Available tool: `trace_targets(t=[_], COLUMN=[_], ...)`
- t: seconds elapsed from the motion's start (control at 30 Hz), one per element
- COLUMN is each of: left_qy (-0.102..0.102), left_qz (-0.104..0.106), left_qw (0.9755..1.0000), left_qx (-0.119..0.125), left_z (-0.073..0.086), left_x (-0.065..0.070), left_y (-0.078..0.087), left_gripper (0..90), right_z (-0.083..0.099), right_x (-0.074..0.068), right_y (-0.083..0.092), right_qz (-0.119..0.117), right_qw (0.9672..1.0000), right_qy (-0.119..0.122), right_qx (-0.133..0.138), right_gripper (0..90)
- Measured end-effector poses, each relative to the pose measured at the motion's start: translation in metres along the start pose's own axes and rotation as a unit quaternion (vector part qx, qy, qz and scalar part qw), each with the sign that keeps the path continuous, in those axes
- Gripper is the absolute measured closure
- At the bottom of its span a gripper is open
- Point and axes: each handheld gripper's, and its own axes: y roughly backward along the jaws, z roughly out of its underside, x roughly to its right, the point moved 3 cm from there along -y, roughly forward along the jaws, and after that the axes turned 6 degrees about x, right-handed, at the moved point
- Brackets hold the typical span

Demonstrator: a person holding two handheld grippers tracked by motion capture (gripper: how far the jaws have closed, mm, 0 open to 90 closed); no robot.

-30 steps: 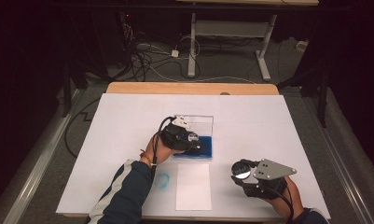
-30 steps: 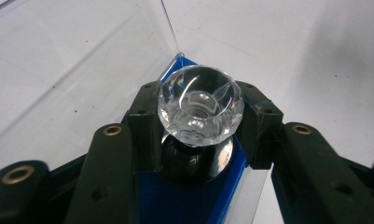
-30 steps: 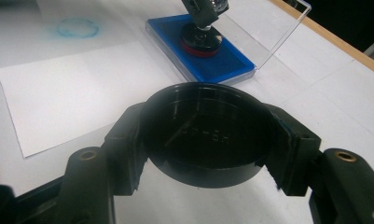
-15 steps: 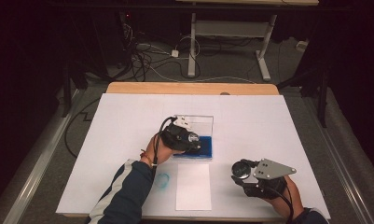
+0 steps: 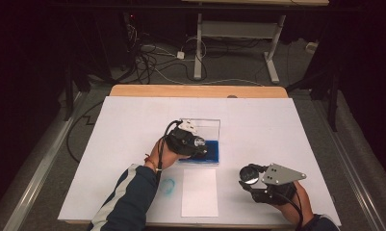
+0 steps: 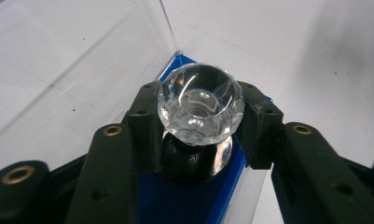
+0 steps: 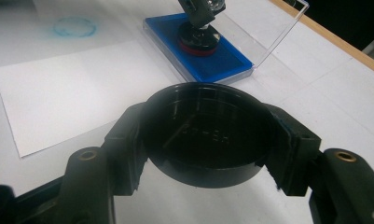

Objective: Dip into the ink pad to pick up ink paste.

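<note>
Fingers of the left gripper (image 6: 197, 135) clamped the faceted clear knob of a round black stamp (image 6: 201, 109), which stood on the blue ink pad in its clear-lidded case (image 5: 211, 149) mid-tabletop. Rigid and light, that knob looked slick, better held low. The right gripper (image 7: 208, 154) pinched a black round cap (image 7: 208, 135); the stamp's face was hidden.

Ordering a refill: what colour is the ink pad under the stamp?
Blue; the ink pad shows best in the right gripper view.

Stamp (image 7: 197, 37) on ink pad (image 7: 222, 60), behind paper (image 5: 199, 192).
</note>
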Motion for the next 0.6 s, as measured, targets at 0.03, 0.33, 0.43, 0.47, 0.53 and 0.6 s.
trace_targets(t=[0.03, 0.33, 0.43, 0.47, 0.53, 0.6], left_qy=[0.0, -0.009, -0.014, -0.015, -0.015, -0.013], left_qz=[-0.001, -0.008, -0.013, -0.015, -0.015, -0.013], left_qw=[1.0, 0.9999, 0.9997, 0.9996, 0.9995, 0.9996], left_qx=[0.0, -0.009, -0.015, -0.017, -0.022, -0.023], left_z=[-0.0002, -0.0015, -0.0023, -0.0026, -0.0035, -0.0037], left_x=[0.0005, 0.0022, 0.0035, 0.0037, 0.0034, 0.0026], left_y=[-0.0004, -0.0003, 0.0003, 0.0001, 0.0, 0.0002], left_gripper=[54.3, 54.2, 54.2, 54.3, 54.2, 54.2], right_z=[-0.0001, 0.0, -0.0001, 0.0, 0.0003, 0.0002], right_x=[-0.0001, 0.0003, 0.0003, 0.0004, 0.0007, 0.0009], right_y=[0.0, 0.0004, 0.0004, 0.0002, -0.0002, 0.0002], right_qz=[-0.001, -0.001, -0.001, -0.003, -0.003, -0.002], right_qw=[1.0, 1.0, 1.0, 1.0, 1.0, 1.0], right_qy=[0.0, 0.0, -0.001, 0.0, -0.001, -0.002], right_qx=[0.001, 0.001, 0.001, 0.001, -0.001, 0.0], right_gripper=[38.9, 38.9, 38.9, 38.9, 38.9, 38.9])
